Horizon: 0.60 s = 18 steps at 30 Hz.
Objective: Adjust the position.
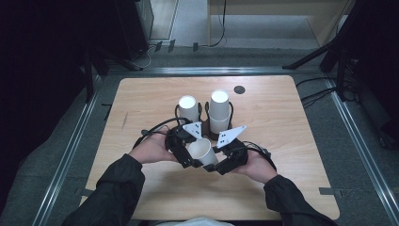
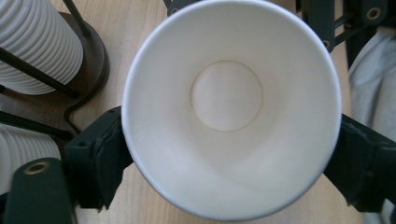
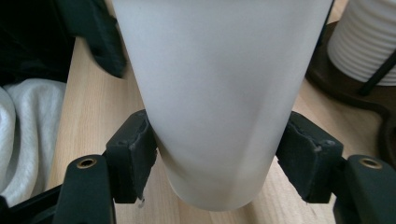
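A single paper cup (image 1: 203, 151), already off the two stacks (image 1: 219, 111) in the far holder, hangs over the bench (image 1: 291, 141) between both claws: left claw (image 2: 229, 154) at its rim, right claw (image 3: 219, 163) gripping its base, handover unfinished.

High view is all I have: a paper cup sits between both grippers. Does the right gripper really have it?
Observer: Yes. In the right gripper view, the right gripper is clamped on both sides of the paper cup, low on its wall.
Operator: And the left gripper?
Observer: In the left gripper view, the cup's rim hides where the left gripper meets it, so I cannot tell whether it grips.
Operator: Anything inside the cup?
Observer: Nothing. The left gripper view looks straight in, and it is empty.
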Available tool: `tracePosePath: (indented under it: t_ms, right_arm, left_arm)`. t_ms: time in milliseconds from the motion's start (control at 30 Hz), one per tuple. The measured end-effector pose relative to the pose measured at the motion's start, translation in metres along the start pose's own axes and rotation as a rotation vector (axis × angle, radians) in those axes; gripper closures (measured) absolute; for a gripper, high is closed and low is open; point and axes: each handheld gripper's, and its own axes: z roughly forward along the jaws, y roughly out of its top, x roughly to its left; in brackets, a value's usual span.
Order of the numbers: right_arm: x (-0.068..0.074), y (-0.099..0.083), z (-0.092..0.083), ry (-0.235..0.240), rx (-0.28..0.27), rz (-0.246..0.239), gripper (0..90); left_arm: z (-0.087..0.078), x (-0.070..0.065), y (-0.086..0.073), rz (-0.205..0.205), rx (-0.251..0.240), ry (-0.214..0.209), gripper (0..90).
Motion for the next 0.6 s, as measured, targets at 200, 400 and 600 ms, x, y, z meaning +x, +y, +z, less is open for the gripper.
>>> tracePosePath:
  t_ms: [200, 400, 600]
  right_arm:
    - [-0.003, 0.001, -0.009, -0.004, -0.032, 0.006, 32.4]
    - [-0.002, 0.003, -0.013, 0.006, -0.064, 0.006, 32.4]
    - [0.0, 0.006, -0.016, 0.016, -0.092, 0.004, 32.4]
  left_arm:
    - [-0.011, 0.004, -0.005, -0.033, -0.103, 0.003, 9.1]
    - [-0.016, 0.003, -0.011, -0.063, -0.18, 0.002, 9.1]
    - [-0.016, 0.0, -0.013, -0.083, -0.266, 0.0, 9.2]
